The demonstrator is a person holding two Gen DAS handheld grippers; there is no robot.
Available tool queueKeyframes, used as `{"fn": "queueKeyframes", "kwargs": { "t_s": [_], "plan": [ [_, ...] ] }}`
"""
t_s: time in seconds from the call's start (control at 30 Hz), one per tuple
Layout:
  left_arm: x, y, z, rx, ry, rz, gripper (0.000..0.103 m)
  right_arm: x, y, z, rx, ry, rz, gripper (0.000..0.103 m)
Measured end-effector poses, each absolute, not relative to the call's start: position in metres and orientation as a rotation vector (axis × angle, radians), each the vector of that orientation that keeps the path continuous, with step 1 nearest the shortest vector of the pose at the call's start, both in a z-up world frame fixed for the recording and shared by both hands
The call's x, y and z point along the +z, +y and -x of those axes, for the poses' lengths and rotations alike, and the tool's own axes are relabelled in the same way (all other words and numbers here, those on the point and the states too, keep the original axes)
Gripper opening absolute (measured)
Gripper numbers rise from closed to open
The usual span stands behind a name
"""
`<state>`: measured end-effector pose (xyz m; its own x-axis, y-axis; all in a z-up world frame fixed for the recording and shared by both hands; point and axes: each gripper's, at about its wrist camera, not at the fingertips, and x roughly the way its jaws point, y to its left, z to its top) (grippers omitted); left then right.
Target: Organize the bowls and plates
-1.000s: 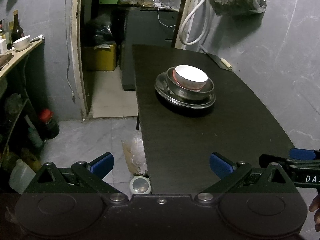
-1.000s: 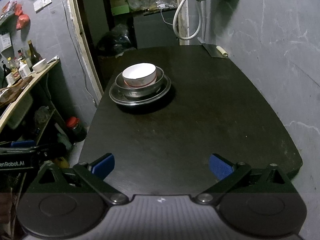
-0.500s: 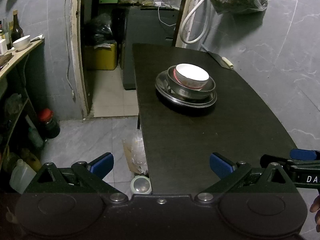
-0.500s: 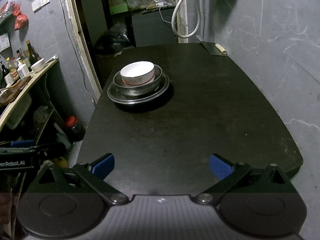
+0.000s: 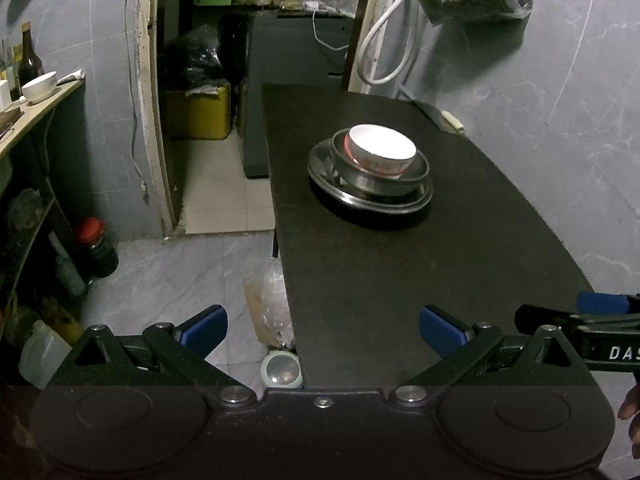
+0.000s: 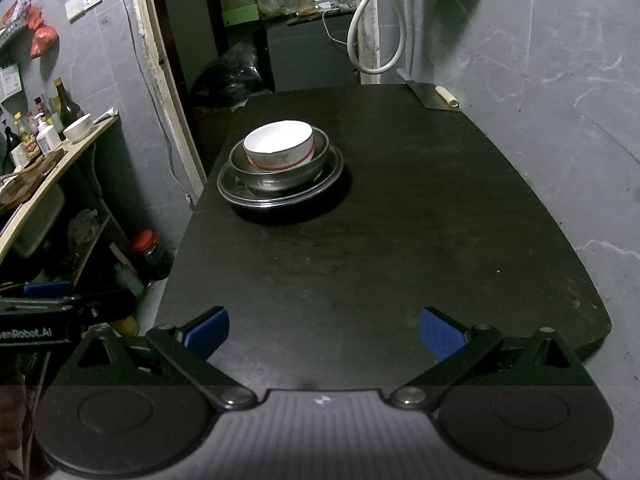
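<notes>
I've got one stack on the black table [image 6: 400, 240], and I count three pieces in it: one white bowl [image 6: 279, 145] with a red band, sitting inside one steel bowl [image 6: 280, 174], which sits on one steel plate [image 6: 280, 196]. In my left wrist view the same three show up far ahead and to the right: white bowl [image 5: 380, 152], steel bowl [image 5: 380, 180], steel plate [image 5: 370, 196], nested one inside the next. The stack stands toward the far left part of the table, well apart from both tools.

My left gripper [image 5: 322, 326] is spread wide, nothing between its two blue pads [image 5: 204, 326], and it hangs over the near left edge of the table [image 5: 400, 280], half above the floor. My right gripper [image 6: 322, 328] is spread wide too, holding nothing, over the near end of the table. Each tool pokes into the other's view at the edge.

Elsewhere: one cleaver [image 6: 430, 94] with a pale handle lies at the far right corner of the table. One more white bowl sits on the shelf [image 6: 60, 160] at left, which I'll call the shelf bowl [image 6: 78, 128], beside several bottles. One red-capped jar [image 6: 150, 252] stands on the floor below. One white hose [image 6: 370, 36] loops on the far wall.
</notes>
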<state>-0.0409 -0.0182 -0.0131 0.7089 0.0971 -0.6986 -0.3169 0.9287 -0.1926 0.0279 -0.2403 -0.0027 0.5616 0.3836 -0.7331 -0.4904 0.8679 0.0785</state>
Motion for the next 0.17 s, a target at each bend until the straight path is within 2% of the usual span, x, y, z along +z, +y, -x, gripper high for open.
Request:
{"fn": "queueKeyframes", "kwargs": {
  "t_s": [0.17],
  "plan": [
    [-0.0139,-0.0199,0.0362,0.229,0.746,0.302,0.102,-0.0038,-0.2402,-0.0285,0.518,0.832,0.139,0.103]
  ]
}}
